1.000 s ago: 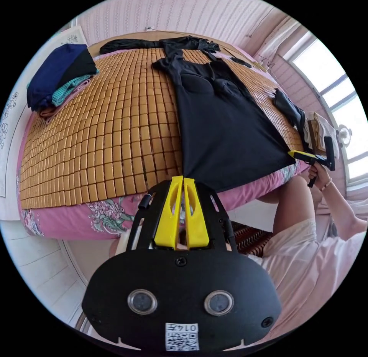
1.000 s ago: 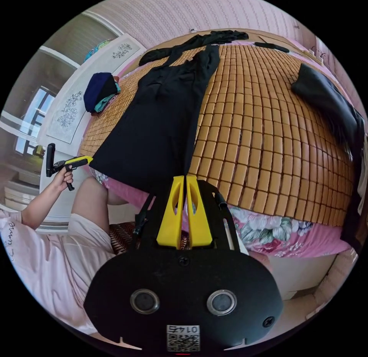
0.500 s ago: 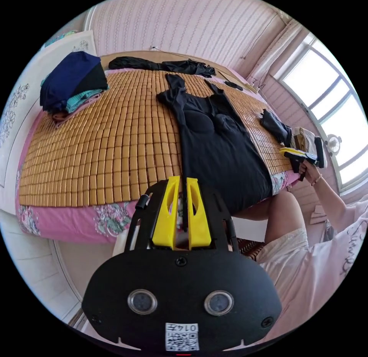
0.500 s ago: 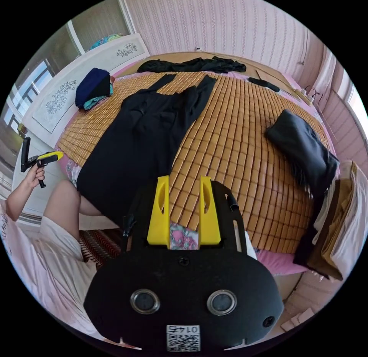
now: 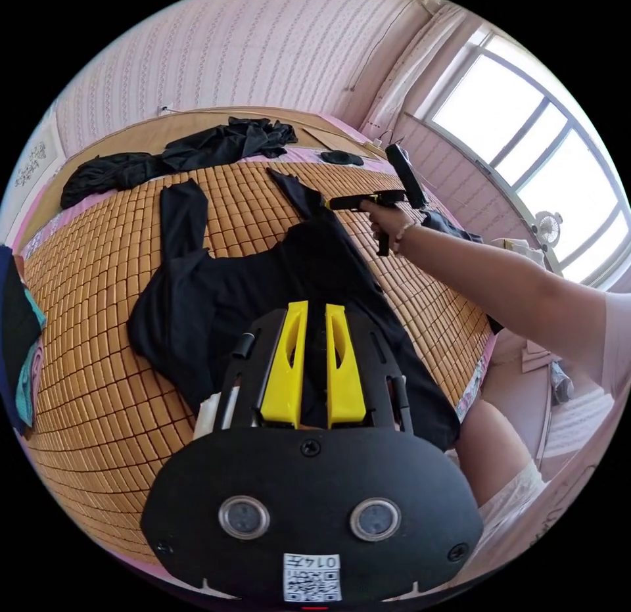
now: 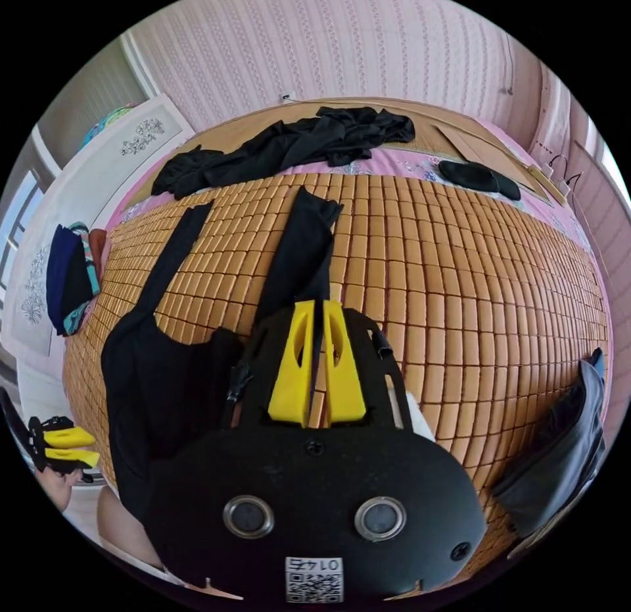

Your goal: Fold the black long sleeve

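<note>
The black long sleeve (image 6: 164, 375) lies spread on the bed's bamboo mat (image 6: 460, 290), sleeves pointing toward the headboard. The step in hand looks like the first sideways fold. The right gripper (image 6: 317, 309) appears nipped onto the edge of one sleeve (image 6: 302, 244) (a thin dark strip runs between its jaws). The left gripper (image 5: 314, 306) hovers slightly parted over the body. Next, that sleeve needs carrying across the chest.

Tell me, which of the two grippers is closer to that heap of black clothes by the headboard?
Right. The right gripper reaches up the bed by a sleeve, nearer the heap of black clothes; the left gripper sits back near the bed's foot edge.
</note>
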`<move>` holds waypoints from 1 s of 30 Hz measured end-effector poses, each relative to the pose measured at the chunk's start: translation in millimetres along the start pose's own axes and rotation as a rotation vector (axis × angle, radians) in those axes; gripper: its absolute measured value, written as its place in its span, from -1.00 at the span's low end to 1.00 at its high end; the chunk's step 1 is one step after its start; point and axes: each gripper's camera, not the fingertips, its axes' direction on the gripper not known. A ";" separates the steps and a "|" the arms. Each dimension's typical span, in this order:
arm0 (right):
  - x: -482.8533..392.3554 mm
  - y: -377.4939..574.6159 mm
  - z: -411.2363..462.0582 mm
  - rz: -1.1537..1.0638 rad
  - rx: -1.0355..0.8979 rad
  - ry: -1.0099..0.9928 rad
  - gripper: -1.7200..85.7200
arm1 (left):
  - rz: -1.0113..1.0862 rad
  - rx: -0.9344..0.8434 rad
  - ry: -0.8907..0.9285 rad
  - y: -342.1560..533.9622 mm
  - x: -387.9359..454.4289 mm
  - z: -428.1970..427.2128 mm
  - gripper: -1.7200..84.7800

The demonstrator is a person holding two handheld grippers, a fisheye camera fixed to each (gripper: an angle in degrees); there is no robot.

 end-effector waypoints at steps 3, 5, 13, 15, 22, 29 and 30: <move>29.6 55.8 -66.6 0.015 0.126 -0.059 -0.96 | 0.014 -0.064 0.015 -18.9 9.2 12.4 -0.84; 46.9 99.6 -109.3 0.029 0.147 -0.058 -0.96 | 0.029 -0.105 0.009 -36.9 18.8 19.2 -0.84; 66.2 57.5 -114.4 -0.077 0.069 -0.070 -0.75 | -0.010 -0.158 -0.029 -144.4 30.8 91.7 -0.77; 58.0 14.9 -90.1 -0.083 0.086 -0.074 -0.69 | -0.022 -0.149 -0.028 -170.1 34.0 115.5 -0.76; 63.6 -16.9 -63.7 -0.080 -0.021 -0.118 -0.92 | -0.037 -0.264 -0.079 -224.2 40.4 199.0 -0.80; 115.4 131.0 -252.4 0.028 0.235 -0.138 -0.95 | 0.031 -0.196 -0.052 -236.2 52.7 197.6 -0.95; 114.0 163.2 -290.1 0.046 0.238 -0.091 -0.95 | 0.036 -0.180 -0.045 -237.0 54.8 193.7 -0.96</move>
